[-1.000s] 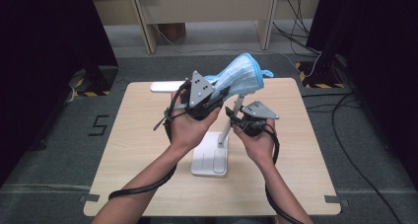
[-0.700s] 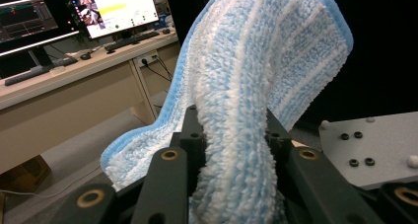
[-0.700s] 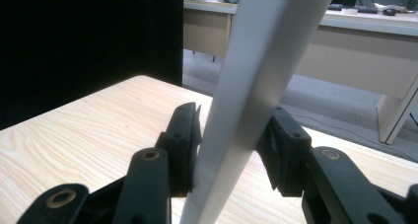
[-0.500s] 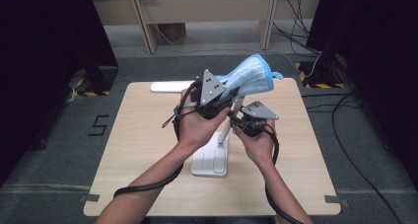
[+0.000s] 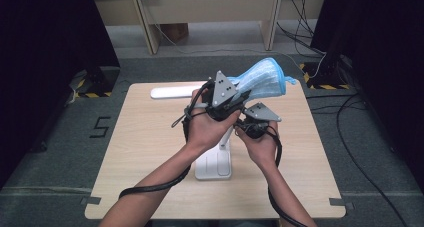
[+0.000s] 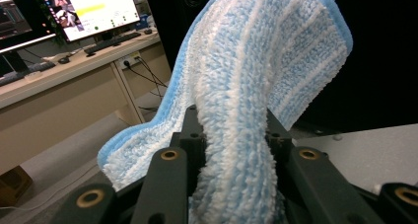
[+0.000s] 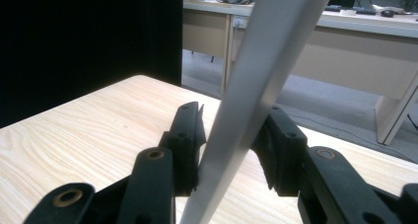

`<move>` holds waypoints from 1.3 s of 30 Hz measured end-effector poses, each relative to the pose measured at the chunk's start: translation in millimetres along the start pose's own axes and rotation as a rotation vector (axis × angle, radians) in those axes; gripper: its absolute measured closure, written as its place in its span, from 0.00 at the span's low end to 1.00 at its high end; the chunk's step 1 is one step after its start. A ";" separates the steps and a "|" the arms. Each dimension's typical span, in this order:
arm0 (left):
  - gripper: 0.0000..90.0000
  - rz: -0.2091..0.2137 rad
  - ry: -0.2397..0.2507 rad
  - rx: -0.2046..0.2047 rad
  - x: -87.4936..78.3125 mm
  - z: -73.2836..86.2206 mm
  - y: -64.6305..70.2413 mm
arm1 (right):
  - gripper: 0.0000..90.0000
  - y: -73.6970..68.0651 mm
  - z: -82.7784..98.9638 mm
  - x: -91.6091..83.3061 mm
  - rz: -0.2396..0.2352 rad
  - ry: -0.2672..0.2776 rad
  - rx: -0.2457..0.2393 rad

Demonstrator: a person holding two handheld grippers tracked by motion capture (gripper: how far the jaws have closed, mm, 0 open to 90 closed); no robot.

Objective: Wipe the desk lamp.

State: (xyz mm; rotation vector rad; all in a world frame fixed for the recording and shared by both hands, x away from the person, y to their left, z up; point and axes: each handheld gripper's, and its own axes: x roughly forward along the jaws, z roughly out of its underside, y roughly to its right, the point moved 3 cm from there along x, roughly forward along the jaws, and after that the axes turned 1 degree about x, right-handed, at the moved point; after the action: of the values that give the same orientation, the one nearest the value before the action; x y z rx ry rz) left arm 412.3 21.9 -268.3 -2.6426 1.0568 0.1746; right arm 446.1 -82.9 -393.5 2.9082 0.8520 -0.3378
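A white desk lamp stands with its base (image 5: 214,166) on the wooden table (image 5: 150,152). Its thin arm (image 5: 226,141) rises to a long head (image 5: 172,92) near the far edge. My right gripper (image 5: 238,127) has just been closing with the lamp arm (image 7: 256,86) between its jaws. In the right gripper view (image 7: 229,135) both pads touch the arm. My left gripper (image 5: 239,98) is shut on a blue and white fluffy cloth (image 5: 262,82), held above the lamp's arm. In the left gripper view (image 6: 231,135) the cloth (image 6: 256,86) bunches between the jaws and fans out above them.
Wooden desks (image 5: 210,7) stand beyond the table. Cables (image 5: 350,137) trail over the grey floor at the right. Black curtains (image 5: 50,37) close both sides. A monitor (image 6: 91,9) sits on a desk in the left gripper view.
My left hand has shifted a little to the right with the cloth. The right hand has stayed on the lamp arm.
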 end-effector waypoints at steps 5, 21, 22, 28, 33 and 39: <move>0.78 0.012 0.001 -0.005 0.6 1.4 -0.2 | 0.71 -1.9 0.9 1.3 -0.005 -0.001 0.003; 0.78 0.016 0.047 -0.020 -28.3 -0.1 -2.7 | 0.64 -3.6 4.5 -0.2 -0.008 -0.010 0.023; 0.78 0.017 0.052 -0.021 -36.0 1.0 -3.5 | 0.64 -3.1 4.7 -0.5 -0.006 -0.011 0.023; 0.78 0.035 0.049 -0.032 -75.9 16.8 -11.4 | 0.64 -2.0 6.0 -1.3 -0.005 -0.014 0.022; 0.78 0.039 0.020 -0.033 -107.0 45.7 -18.7 | 0.64 -1.7 6.5 -1.0 -0.004 -0.014 0.015; 0.78 0.007 -0.010 -0.034 -133.9 76.0 -28.7 | 0.64 -2.5 7.6 -0.2 -0.014 -0.025 0.014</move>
State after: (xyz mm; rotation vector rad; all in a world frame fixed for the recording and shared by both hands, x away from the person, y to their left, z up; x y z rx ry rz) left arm 334.8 152.9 -305.1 -2.6658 1.0687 0.2085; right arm 443.1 -82.0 -400.9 2.9056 0.8696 -0.3817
